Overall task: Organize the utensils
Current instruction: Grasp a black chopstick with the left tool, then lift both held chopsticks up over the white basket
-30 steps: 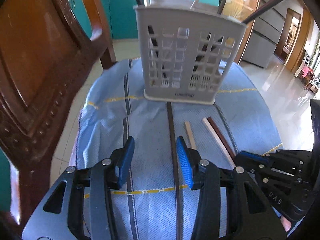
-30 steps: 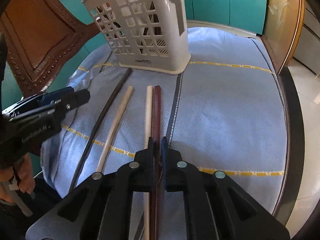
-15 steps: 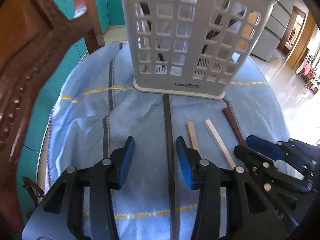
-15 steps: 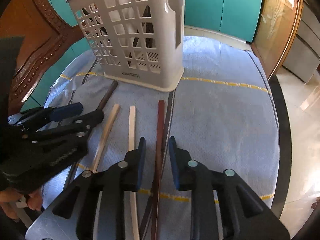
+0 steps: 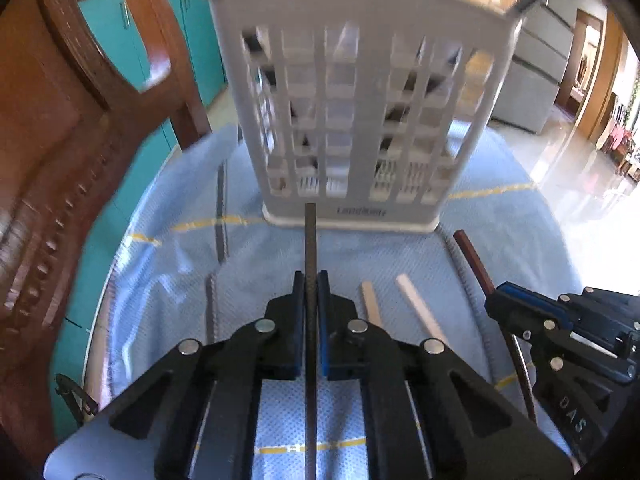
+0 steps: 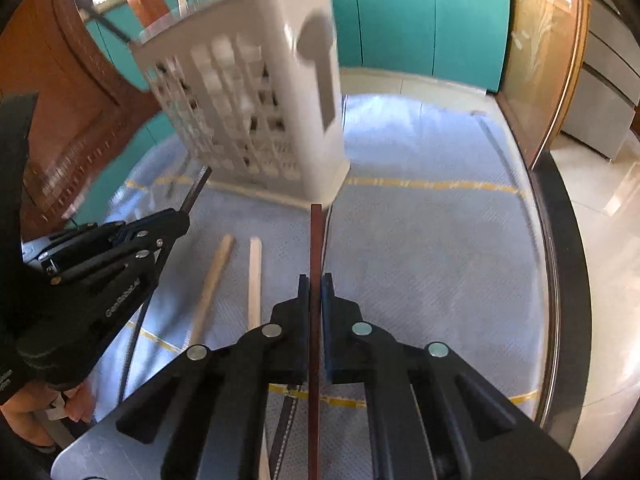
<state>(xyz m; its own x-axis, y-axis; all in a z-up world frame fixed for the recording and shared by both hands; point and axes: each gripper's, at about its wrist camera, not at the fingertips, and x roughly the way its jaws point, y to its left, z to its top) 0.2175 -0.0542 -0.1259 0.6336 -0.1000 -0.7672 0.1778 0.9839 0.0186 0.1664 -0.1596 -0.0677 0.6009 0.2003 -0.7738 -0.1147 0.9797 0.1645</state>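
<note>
Both wrist cameras sit close above the counter, angled steeply down along their gripper fingers toward twelve o'clock; they share the white utensil caddy and blue cloth.

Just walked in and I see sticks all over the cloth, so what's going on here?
A person is sorting chopsticks with two handheld grippers. The left gripper has just closed on a black chopstick, and the right gripper has just closed on a reddish-brown chopstick. Two pale chopsticks lie on the blue cloth. The white caddy ahead already holds several sticks.
</note>
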